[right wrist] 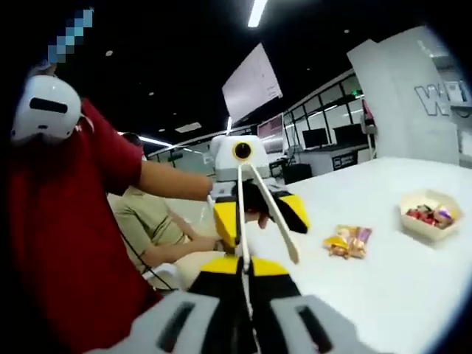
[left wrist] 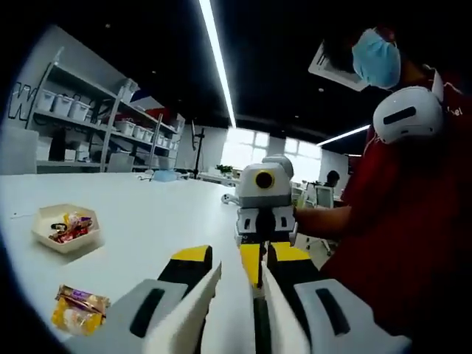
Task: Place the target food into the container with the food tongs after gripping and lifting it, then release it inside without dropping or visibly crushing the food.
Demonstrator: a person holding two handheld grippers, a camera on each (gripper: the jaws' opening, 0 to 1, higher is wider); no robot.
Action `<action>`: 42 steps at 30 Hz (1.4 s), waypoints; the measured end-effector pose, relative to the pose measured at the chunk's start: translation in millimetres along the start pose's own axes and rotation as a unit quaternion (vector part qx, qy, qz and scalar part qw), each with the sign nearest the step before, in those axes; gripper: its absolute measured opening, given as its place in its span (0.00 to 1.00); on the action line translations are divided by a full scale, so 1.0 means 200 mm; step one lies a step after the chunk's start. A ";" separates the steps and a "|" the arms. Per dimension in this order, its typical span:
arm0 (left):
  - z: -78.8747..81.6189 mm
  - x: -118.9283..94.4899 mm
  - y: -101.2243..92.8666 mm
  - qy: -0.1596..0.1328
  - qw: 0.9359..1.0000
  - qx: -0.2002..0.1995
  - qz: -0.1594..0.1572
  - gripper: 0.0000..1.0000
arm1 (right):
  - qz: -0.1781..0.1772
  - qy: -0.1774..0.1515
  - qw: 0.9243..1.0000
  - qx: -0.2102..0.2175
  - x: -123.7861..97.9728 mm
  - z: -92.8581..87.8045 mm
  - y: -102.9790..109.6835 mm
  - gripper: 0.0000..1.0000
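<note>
White food tongs (right wrist: 283, 234) stick out ahead of my right gripper (right wrist: 246, 264), which is shut on their handle end; the two arms are spread apart in the air above the table. A yellow snack packet (right wrist: 350, 242) lies on the white table (right wrist: 383, 295), past the tong tips to the right. Further right stands a hexagonal beige container (right wrist: 431, 215) with several wrapped sweets. My left gripper (left wrist: 240, 271) is open with nothing between its jaws and faces the right gripper (left wrist: 265, 221). In the left gripper view the packet (left wrist: 80, 310) lies low left, the container (left wrist: 66, 230) beyond it.
A person in a red shirt (left wrist: 413, 243) stands at the table edge holding both grippers. Another person (right wrist: 158, 221) sits behind. Shelving with bins (left wrist: 88, 118) lines the far wall. The white tabletop (left wrist: 162, 214) stretches wide around the packet and container.
</note>
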State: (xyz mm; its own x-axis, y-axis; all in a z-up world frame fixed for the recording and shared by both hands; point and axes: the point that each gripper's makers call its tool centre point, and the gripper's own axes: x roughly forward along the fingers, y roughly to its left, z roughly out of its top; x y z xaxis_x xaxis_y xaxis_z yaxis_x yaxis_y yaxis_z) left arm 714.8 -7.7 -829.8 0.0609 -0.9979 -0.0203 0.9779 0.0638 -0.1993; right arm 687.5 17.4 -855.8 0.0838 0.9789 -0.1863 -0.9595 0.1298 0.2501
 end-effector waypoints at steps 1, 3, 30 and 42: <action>0.00 0.00 0.00 0.000 1.000 0.000 0.000 0.27 | -0.002 -0.002 1.000 -0.002 0.00 0.00 0.00 0.00; 0.00 0.01 0.00 0.002 1.000 -0.007 0.000 0.27 | 0.000 -0.002 1.000 0.000 -0.01 0.00 0.00 0.00; 0.01 0.00 0.06 0.016 0.998 -0.032 0.059 0.22 | -0.034 -0.079 0.996 0.034 -0.01 0.02 -0.06 0.07; -0.05 -0.20 0.40 0.029 0.977 0.007 0.212 0.24 | -0.166 -0.119 0.978 0.030 -0.13 0.01 -0.25 0.91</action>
State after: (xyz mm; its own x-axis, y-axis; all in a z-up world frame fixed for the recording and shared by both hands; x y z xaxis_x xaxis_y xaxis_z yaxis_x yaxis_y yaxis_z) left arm 788.9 38.2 -855.4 0.4501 -0.8799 -0.1527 0.8701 0.4705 -0.1469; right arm 732.7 -15.1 -862.0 0.4550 0.8895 -0.0421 -0.8519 0.4486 0.2703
